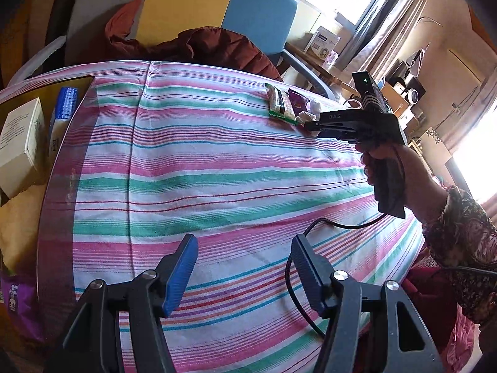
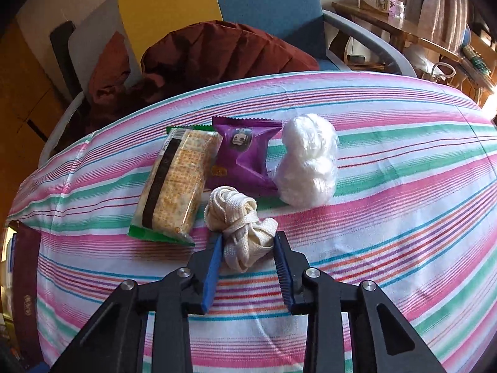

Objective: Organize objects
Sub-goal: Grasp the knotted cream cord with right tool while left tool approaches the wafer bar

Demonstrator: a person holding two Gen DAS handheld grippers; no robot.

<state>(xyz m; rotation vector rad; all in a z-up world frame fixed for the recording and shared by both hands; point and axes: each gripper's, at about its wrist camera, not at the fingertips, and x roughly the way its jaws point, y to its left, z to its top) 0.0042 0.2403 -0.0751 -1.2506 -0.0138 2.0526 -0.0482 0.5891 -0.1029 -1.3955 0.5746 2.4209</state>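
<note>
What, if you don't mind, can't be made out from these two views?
- Left wrist view: white box print too small; blue packet partly behind it.
- Left wrist view: right gripper tips too small against the snacks.
- Right wrist view: whether the right gripper pads touch the cream cord bundle.

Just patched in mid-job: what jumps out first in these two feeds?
The pink-and-green striped tablecloth fills both views. On it sits a tight cluster: cracker packet, purple snack pouch, white plastic bundle, and a knotted cream cord between the right gripper fingers. The left gripper hangs open over bare cloth, a box at far left.
</note>
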